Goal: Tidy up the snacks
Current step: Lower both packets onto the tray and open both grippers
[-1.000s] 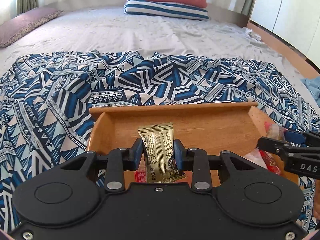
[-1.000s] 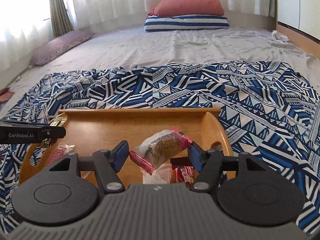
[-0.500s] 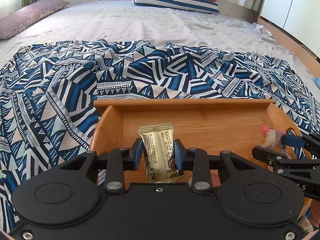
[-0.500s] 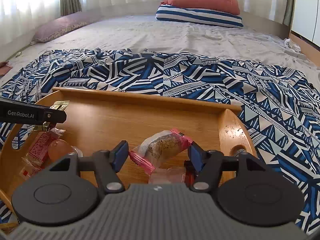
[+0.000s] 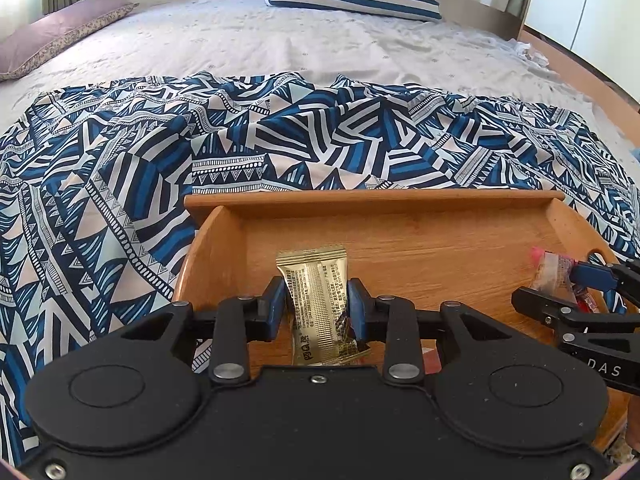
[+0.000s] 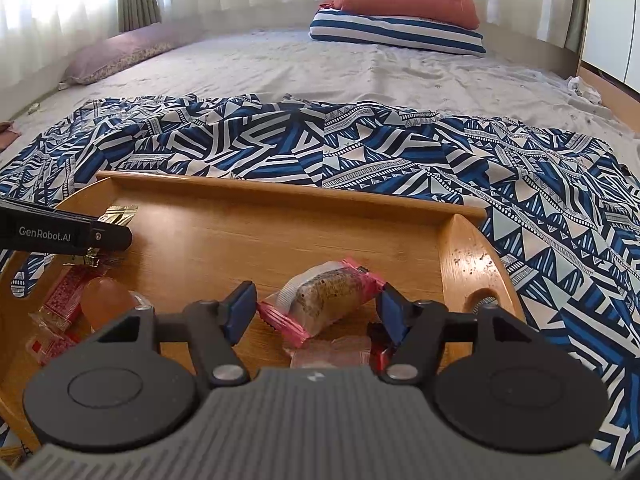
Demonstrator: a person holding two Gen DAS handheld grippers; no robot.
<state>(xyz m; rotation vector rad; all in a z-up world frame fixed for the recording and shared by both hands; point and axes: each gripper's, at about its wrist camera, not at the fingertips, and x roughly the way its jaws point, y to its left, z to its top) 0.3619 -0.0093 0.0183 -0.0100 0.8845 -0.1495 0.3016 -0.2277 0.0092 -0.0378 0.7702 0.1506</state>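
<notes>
Spread over the bed (image 5: 280, 40), a blue patterned cloth (image 5: 120, 184) is carrying the wooden tray (image 5: 360, 200) where we are gathering snacks. We are holding our left hand-held gripper (image 5: 318, 308) pinched tight on a gold packet (image 5: 316, 300) above the tray's left end. Our right hand-held gripper (image 6: 316, 308) is clasping a pink-ended wrapped cake (image 6: 328, 296) over the right end, its jaws standing moderately wide around it. Several snacks are already lying in the tray: a red packet (image 6: 60, 300) and a pinkish jelly (image 6: 106, 304) at the left, more wrappers (image 6: 332, 354) beneath the cake. We judge the sorting partly done, with these two pieces still waiting to be released. Compared with a second ago, we are sitting lower and closer over the tray, with both grips unchanged.
</notes>
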